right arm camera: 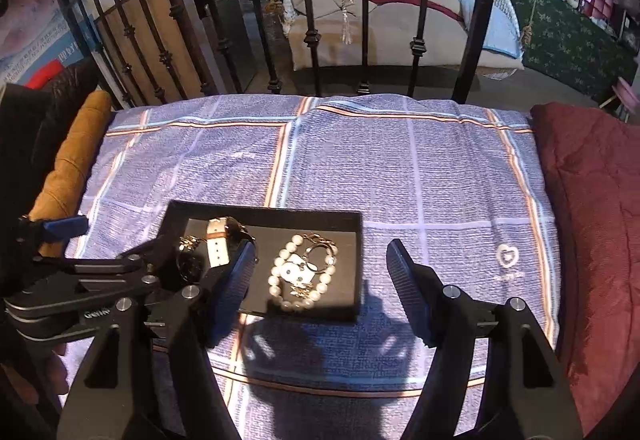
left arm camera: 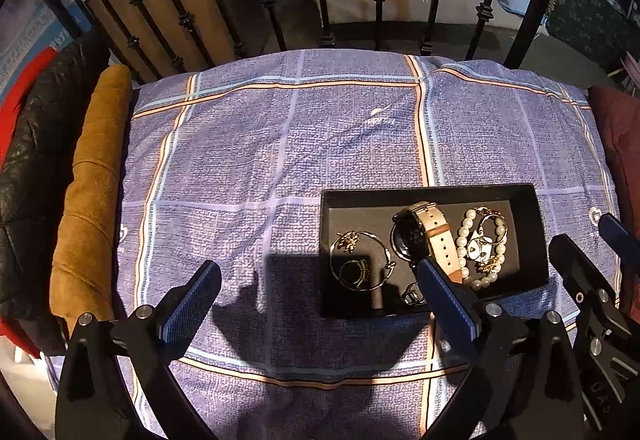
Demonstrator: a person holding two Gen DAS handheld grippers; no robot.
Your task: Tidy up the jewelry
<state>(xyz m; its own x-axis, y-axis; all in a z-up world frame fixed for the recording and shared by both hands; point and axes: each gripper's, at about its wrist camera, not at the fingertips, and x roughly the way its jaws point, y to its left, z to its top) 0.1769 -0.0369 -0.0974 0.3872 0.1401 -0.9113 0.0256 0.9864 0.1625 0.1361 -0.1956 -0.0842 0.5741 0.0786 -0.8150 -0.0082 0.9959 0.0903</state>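
Tongs, left (left arm camera: 316,280) and right (right arm camera: 322,270), are both gaping wide, holding nothing. Tray (right arm camera: 264,215) with watch (left arm camera: 434,236), pearls (right arm camera: 304,272) and bangle (left arm camera: 360,260) is lying just ahead of them on the cloth (left arm camera: 248,143); railing (right arm camera: 362,19) is standing beyond.

You worked over a lilac-blue bedspread (left arm camera: 260,159) checked with pale blue, white and orange stripes. The tray (left arm camera: 332,199) was black; in it lay a white pearl bracelet (left arm camera: 464,240), a beige-strapped watch (left arm camera: 436,236) with a dark face, and a gold bangle (left arm camera: 360,260). A mustard cushion (left arm camera: 96,179) lay left, a maroon quilt (right arm camera: 592,199) right. Your jaws carried blue pads.
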